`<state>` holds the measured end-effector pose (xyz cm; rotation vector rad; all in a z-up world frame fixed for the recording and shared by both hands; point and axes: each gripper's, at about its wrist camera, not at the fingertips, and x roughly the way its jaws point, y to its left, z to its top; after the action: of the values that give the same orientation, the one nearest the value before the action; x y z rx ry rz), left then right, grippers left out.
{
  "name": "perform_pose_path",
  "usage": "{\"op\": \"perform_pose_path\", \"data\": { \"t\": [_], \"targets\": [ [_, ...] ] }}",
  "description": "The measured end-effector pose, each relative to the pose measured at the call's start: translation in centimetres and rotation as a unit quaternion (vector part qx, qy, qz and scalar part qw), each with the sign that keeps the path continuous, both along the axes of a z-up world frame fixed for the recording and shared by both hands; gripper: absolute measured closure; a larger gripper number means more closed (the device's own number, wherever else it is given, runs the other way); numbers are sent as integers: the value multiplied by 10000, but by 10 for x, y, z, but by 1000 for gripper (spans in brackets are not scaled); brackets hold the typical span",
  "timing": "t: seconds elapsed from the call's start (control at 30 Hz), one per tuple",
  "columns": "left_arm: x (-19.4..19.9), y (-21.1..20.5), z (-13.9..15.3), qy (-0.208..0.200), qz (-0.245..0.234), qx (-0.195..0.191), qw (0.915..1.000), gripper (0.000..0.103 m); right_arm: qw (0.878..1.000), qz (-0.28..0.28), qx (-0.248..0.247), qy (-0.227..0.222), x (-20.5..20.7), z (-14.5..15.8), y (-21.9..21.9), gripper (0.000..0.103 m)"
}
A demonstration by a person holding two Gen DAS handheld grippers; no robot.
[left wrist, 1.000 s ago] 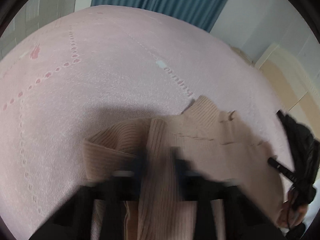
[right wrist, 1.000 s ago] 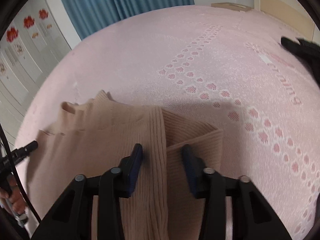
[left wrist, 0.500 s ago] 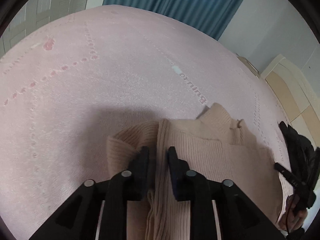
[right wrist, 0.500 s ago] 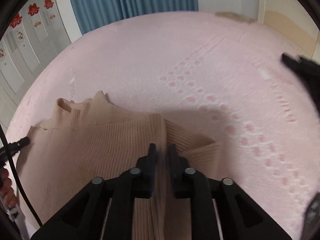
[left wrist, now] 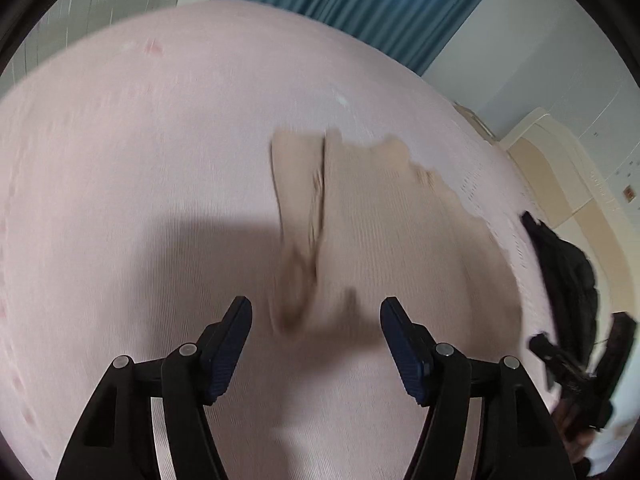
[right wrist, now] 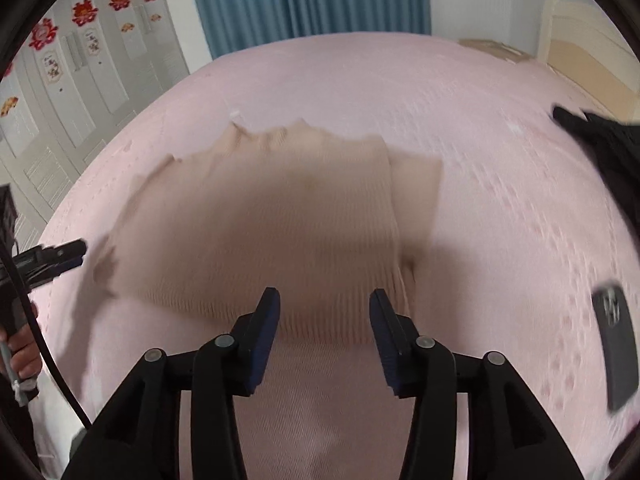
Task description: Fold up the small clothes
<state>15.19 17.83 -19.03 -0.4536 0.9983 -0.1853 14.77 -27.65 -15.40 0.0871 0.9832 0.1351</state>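
Beige rib-knit sweater (right wrist: 280,216) lies flat on pink bed (right wrist: 480,128), partly folded: one side w/ sleeve turned in over body, long fold edge showing, collar at far end, ribbed hem nearest. Edges blurred. Nothing grips it.

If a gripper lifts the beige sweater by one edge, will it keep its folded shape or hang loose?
Probably it hangs loose: the sweater is soft ribbed knit, lying flat in folds on the bed. The tucked sleeve would likely slip out. It looks light, and the ribs should give some grip.
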Motion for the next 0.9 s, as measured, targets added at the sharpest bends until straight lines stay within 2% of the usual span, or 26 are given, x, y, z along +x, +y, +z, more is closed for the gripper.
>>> {"op": "perform_pose_path", "data": {
  "t": [0.1,0.23,0.33,0.4,0.43,0.6,0.7,0.73,0.77,0.8,0.83,0.9],
  "targets": [
    [-20,-6,-13,140,-71,-390,9991,38,9988,-335,285,234,-17,-14,-19,51],
    [-21,-14,-34,315,-41,-889,9955,40,9935,-567,815,553,-21,-33,-35,51],
    [-13,-12,-42,190,162,-1233,9921,40,9879,-689,1158,770,-17,-48,-39,51],
    [-3,-10,-48,132,309,-1467,9886,40,9851,-835,1360,635,-12,-52,-42,48],
    [-1,-10,-49,103,359,-1521,9877,40,9838,-868,1452,598,-10,-54,-43,45],
    [25,-10,-51,3,466,-1585,9863,44,9700,-1333,1975,476,16,-63,-56,45],
    [40,-6,-52,66,560,-1601,9855,56,9638,-1494,2163,434,32,-67,-61,46],
    [41,-5,-54,103,592,-1585,9855,67,9630,-1536,2173,438,37,-67,-63,56],
    [43,-2,-56,184,646,-1575,9852,72,9626,-1574,2159,457,42,-67,-64,64],
    [43,1,-58,212,657,-1651,9839,83,9608,-1516,2261,524,47,-69,-65,91],
    [42,4,-60,246,619,-1822,9810,91,9588,-1449,2367,600,51,-71,-66,91],
    [36,6,-58,223,626,-1844,9806,92,9617,-1435,2291,457,49,-63,-66,92]
  ]
}}
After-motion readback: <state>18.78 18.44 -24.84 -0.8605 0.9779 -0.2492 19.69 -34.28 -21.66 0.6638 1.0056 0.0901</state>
